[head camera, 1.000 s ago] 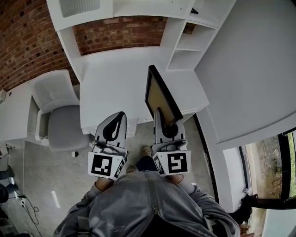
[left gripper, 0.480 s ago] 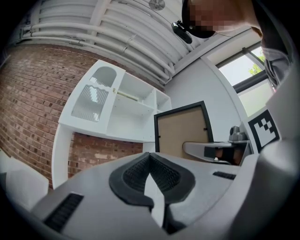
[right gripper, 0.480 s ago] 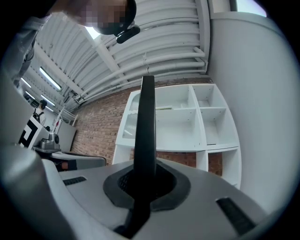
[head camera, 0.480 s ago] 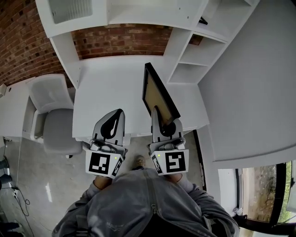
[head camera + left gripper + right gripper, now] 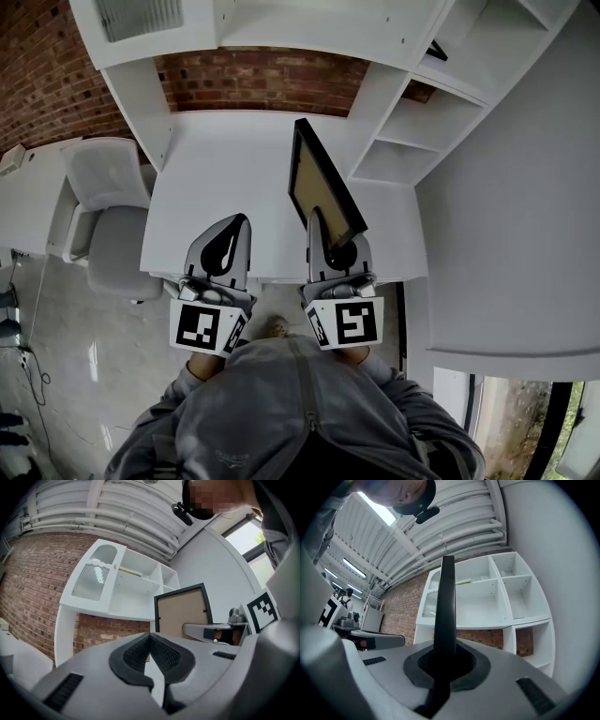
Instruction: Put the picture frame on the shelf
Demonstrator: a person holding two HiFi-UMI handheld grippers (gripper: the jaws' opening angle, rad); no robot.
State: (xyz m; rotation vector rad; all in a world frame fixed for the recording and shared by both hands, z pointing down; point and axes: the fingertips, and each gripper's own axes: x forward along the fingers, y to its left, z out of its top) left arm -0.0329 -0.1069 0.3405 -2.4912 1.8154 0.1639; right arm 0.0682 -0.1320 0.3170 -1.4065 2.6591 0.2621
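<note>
Status: frame in hand, placement not yet done.

Your right gripper is clamping the picture frame by its lower edge, jaws closed on the black border. The frame is standing upright and edge-on at the centre of the head view, its brown backing facing your left. It is hanging in the air over the white counter and appears to be resting on nothing.

Your left gripper is idling at lower left of the frame with its jaws closed on nothing.

The white shelf is sitting at the upper right of the head view, well apart from the frame, and the compartments in view are showing bare.

Judgement: the pickup is complete. The carry to a compartment, the set-down and the release are outstanding.
</note>
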